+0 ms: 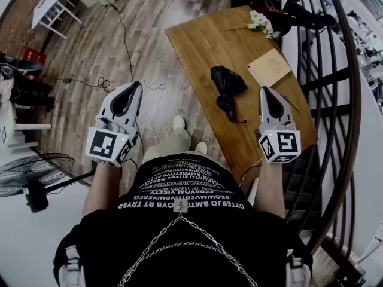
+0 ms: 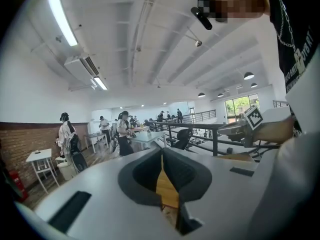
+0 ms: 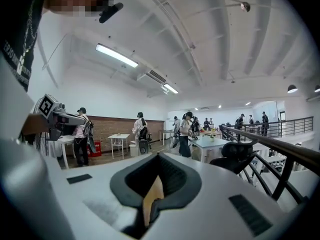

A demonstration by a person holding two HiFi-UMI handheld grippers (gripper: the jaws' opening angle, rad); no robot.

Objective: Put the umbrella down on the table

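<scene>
One umbrella [image 1: 227, 91] near right tool [image 1: 264, 91], apart

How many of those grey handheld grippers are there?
2: the left gripper over the wooden floor, the right gripper over the brown wooden table's near end. Neither is hidden.

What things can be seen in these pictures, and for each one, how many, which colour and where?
table: one, brown wood, ahead at the right
umbrella: one, black, folded, lying mid-table
board: one, pale tan, flat on the table, right of the umbrella
flowers: one bunch, white, at the table's far end
railing: one, black, beside the table's right
fan: one, black, on the floor, lower left
small table: one, white, far left
left gripper: one, grey-white, jaws together, empty, over the floor
right gripper: one, grey-white, jaws together, empty, over the table's near right part
</scene>
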